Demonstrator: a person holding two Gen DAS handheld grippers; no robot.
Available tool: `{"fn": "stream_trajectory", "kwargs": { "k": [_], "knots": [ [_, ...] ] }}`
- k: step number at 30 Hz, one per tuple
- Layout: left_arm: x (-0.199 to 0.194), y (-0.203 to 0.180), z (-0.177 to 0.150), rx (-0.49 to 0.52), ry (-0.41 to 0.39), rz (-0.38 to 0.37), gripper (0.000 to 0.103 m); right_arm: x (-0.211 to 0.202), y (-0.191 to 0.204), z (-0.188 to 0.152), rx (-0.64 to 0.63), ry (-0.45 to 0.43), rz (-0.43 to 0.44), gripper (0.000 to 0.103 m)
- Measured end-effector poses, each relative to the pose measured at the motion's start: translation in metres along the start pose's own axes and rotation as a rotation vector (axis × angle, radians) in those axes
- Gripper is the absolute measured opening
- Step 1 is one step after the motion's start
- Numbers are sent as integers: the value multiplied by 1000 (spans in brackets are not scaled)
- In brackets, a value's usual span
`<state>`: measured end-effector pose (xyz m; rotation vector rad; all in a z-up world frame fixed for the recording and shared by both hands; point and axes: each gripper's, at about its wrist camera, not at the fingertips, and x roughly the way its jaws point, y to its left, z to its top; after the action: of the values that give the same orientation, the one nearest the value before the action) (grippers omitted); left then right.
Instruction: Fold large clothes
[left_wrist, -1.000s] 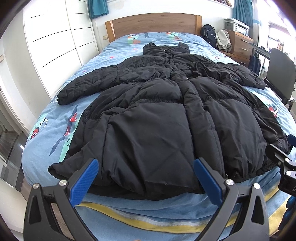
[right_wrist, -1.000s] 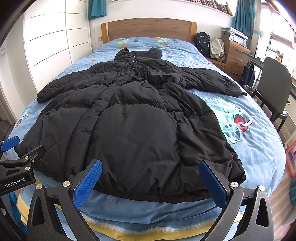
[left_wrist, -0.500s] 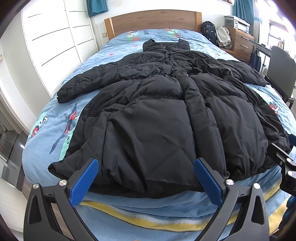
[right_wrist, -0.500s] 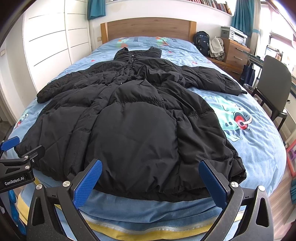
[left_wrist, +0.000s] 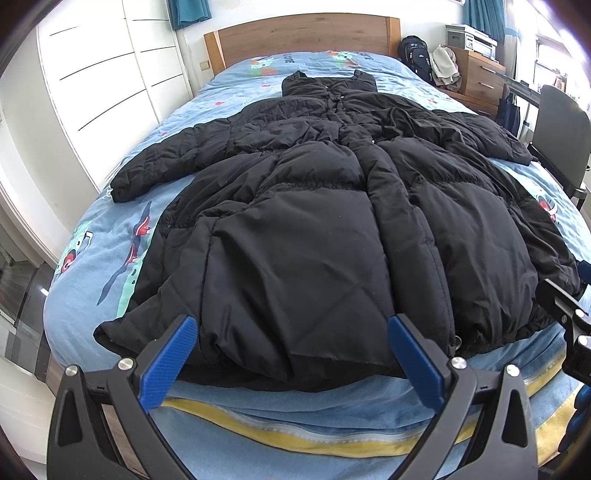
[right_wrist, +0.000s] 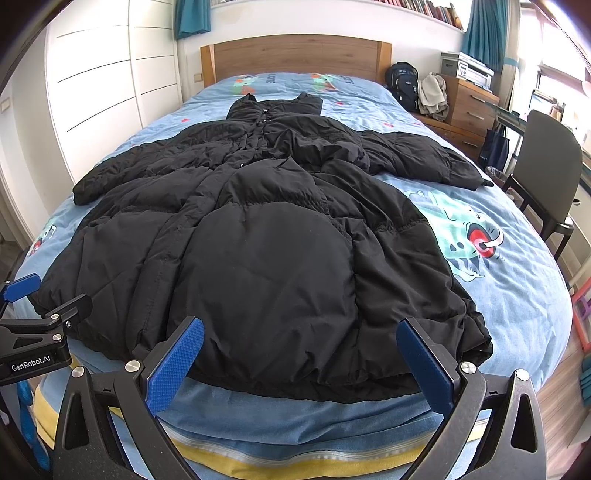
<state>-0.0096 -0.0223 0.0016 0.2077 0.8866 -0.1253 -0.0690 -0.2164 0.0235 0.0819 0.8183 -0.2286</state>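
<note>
1. A long black puffer coat (left_wrist: 314, 221) lies spread flat on the bed (left_wrist: 92, 258), front side up, collar at the far end near the wooden headboard (left_wrist: 303, 40) and hem at the near edge.
2. Its two sleeves stretch out sideways: one (left_wrist: 166, 162) reaches toward the left edge of the bed, the other (right_wrist: 424, 158) toward the right edge.
3. The left gripper (left_wrist: 295, 354) sits at the near edge of the bed, its blue pads spread wide apart and holding nothing; the coat's hem lies just beyond them.
4. The right gripper (right_wrist: 303, 354) sits alongside it to the right, jaws likewise wide apart and empty, facing the right half of the hem.
5. The coat rests on a blue bedspread with cartoon creature prints (right_wrist: 469, 236); a yellow band (right_wrist: 295, 461) runs along the bed's near edge under the grippers.
6. White wardrobe doors (left_wrist: 110, 81) line the left side of the room.
7. To the right of the bed stands a dark chair (right_wrist: 543, 155), close to the right sleeve's end.
8. At the far right a wooden dresser (right_wrist: 469, 107) carries a printer (right_wrist: 469, 68), with a black backpack (right_wrist: 404, 85) and a bundle of light clothes (right_wrist: 434, 96) leaning against it.
9. Teal curtains (right_wrist: 484, 29) hang at the far wall.
</note>
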Motion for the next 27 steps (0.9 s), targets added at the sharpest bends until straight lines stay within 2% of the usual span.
{"fn": "stream_trajectory", "kwargs": {
  "k": [6,15,18,20,27],
  "knots": [
    [2,0,1,6,10,-7,103,0,0,0,1,0,0,102],
    [3,5,6,1,23,-58,103,3,-2,-2,2,-1,8,102],
    [9,9,7,-15,51,-65,103,5,-2,-2,2,-2,12,102],
    [15,12,7,-26,88,-102,103,6,-2,-1,0,0,11,102],
    [29,10,5,-11,154,-107,103,11,-9,10,26,-3,3,102]
  ]
}}
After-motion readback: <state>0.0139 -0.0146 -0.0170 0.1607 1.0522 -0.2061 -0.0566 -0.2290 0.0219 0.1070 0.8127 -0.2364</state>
